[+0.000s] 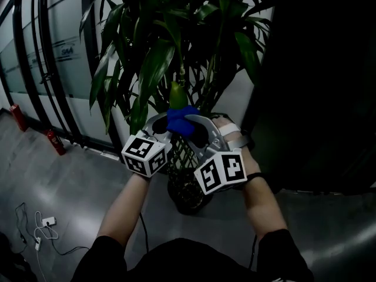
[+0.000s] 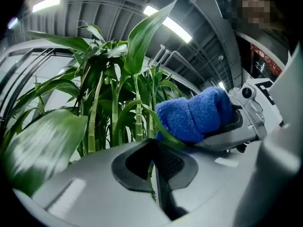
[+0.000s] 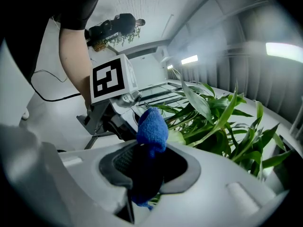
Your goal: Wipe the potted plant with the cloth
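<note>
The potted plant (image 1: 158, 46) has long green leaves and bamboo-like stems (image 2: 113, 112); its dark lattice pot (image 1: 187, 194) stands on the floor below my hands. A blue cloth (image 1: 182, 121) is bunched between the two grippers, against a leaf low in the plant. My right gripper (image 3: 147, 164) is shut on the blue cloth (image 3: 151, 129), which sticks up past its jaws. My left gripper (image 2: 154, 150) is shut on a narrow leaf (image 2: 158, 122) that runs down into its jaws, with the cloth (image 2: 194, 115) touching that leaf. In the head view the left gripper (image 1: 157, 123) and right gripper (image 1: 202, 129) nearly meet.
Two red fire extinguishers (image 1: 17, 116) (image 1: 56, 141) stand by the glass wall at left. Cables and a white power strip (image 1: 42, 225) lie on the grey floor at lower left. A dark panel (image 1: 317, 87) fills the right side.
</note>
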`<state>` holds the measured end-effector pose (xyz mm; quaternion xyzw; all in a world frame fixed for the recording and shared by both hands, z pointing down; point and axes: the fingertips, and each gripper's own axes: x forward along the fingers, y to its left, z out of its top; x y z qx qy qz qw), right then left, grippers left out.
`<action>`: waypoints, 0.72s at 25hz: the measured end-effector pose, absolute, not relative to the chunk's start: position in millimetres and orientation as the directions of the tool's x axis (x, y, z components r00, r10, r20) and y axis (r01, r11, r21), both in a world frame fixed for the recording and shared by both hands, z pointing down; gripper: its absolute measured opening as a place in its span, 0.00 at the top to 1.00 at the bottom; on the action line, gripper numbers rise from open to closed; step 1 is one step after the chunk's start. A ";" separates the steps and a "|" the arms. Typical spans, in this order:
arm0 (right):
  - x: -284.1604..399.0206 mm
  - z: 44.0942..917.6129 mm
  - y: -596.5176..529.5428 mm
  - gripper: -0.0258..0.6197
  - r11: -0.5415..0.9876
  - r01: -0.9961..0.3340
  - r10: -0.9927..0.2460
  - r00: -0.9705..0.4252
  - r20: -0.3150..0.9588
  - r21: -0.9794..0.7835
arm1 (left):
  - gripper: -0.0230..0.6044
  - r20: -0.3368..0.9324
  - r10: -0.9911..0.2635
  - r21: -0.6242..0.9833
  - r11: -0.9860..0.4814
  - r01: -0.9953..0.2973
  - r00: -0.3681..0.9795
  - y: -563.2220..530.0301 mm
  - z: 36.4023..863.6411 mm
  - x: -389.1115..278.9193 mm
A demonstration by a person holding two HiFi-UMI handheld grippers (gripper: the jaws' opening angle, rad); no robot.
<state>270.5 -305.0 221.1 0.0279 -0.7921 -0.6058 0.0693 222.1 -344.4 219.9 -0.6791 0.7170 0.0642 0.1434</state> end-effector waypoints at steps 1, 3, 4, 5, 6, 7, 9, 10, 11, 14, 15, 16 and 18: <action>272.5 224.1 -304.8 0.79 0.266 0.042 -0.131 -0.988 0.080 0.963 | 0.95 -0.292 -0.956 -0.098 0.068 -0.993 -0.037 -344.3 220.8 222.2; 276.1 229.8 -305.1 0.79 0.271 0.046 -0.139 -0.986 0.086 0.962 | 0.95 -0.294 -0.955 -0.089 0.068 -0.994 -0.039 -344.4 220.9 220.8; 277.6 233.0 -305.7 0.79 0.270 0.045 -0.146 -0.985 0.087 0.962 | 0.95 -0.295 -0.955 -0.087 0.069 -0.994 -0.041 -344.5 220.7 219.6; 278.8 236.4 -306.5 0.79 0.267 0.041 -0.156 -0.984 0.086 0.963 | 0.95 -0.295 -0.955 -0.086 0.071 -0.994 -0.043 -344.7 220.7 218.6; 279.9 240.1 -307.5 0.79 0.260 0.035 -0.170 -0.982 0.082 0.965 | 0.95 -0.294 -0.955 -0.085 0.072 -0.994 -0.044 -345.0 221.0 217.9; 281.0 243.9 -308.2 0.79 0.253 0.029 -0.182 -0.980 0.077 0.967 | 0.95 -0.294 -0.955 -0.083 0.070 -0.994 -0.043 -345.4 221.5 217.9; 283.4 251.5 -308.7 0.79 0.251 0.021 -0.194 -0.978 0.072 0.968 | 0.95 -0.295 -0.955 -0.076 0.064 -0.995 -0.039 -346.6 222.7 219.3; 284.7 254.8 -308.8 0.79 0.257 0.019 -0.196 -0.978 0.072 0.966 | 0.95 -0.295 -0.955 -0.074 0.062 -0.995 -0.038 -347.4 223.6 220.1; 285.9 257.9 -309.0 0.79 0.265 0.019 -0.196 -0.978 0.073 0.964 | 0.95 -0.294 -0.955 -0.072 0.061 -0.996 -0.037 -348.0 224.7 220.7; 290.3 269.2 -310.1 0.79 0.279 0.032 -0.200 -0.976 0.090 0.960 | 0.95 -0.295 -0.955 -0.061 0.056 -0.997 -0.036 -349.6 228.4 222.3; 291.7 274.2 -310.7 0.79 0.281 0.040 -0.202 -0.974 0.100 0.959 | 0.95 -0.295 -0.955 -0.057 0.054 -0.997 -0.035 -349.9 229.6 223.1; 293.0 279.2 -311.3 0.79 0.282 0.048 -0.205 -0.973 0.109 0.958 | 0.95 -0.295 -0.955 -0.054 0.054 -0.997 -0.036 -349.8 230.8 223.9; 294.9 287.2 -312.6 0.79 0.290 0.058 -0.206 -0.971 0.122 0.955 | 0.95 -0.289 -0.957 -0.059 0.059 -0.997 -0.039 -349.6 232.4 224.9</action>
